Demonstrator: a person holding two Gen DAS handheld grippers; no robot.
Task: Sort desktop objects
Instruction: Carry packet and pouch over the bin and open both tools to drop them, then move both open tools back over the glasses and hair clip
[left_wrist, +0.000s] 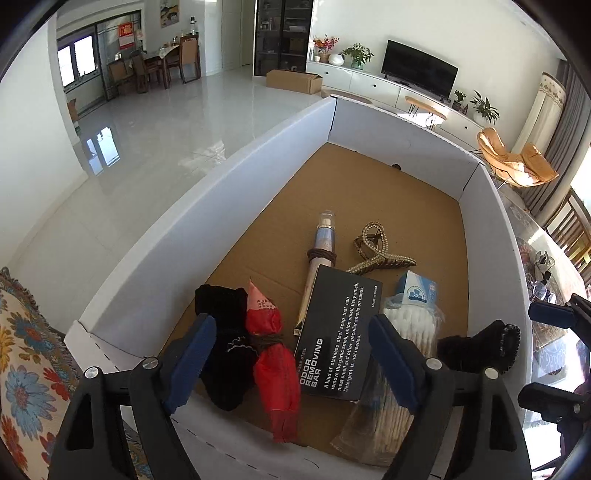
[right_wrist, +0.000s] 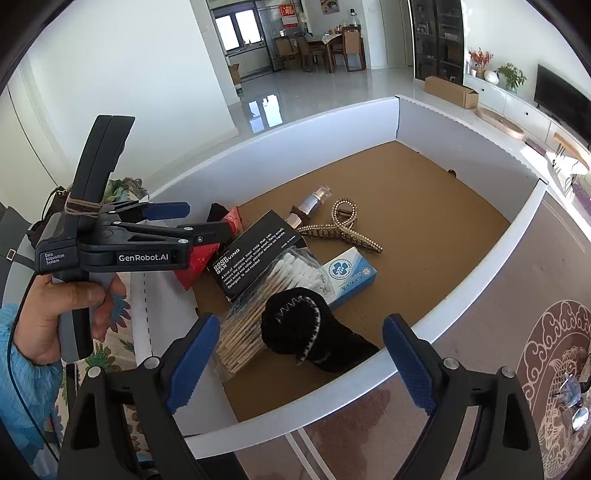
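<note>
Hovering wide open and empty over the white box, the left gripper and right gripper look between drops, so next comes fetching another item.

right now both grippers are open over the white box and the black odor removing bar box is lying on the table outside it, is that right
Not quite. Both the left gripper and the right gripper are open over the white box, but the black odor removing bar box lies inside it, on the cardboard floor beside the bag of cotton swabs. The right wrist view shows this plainly.
</note>
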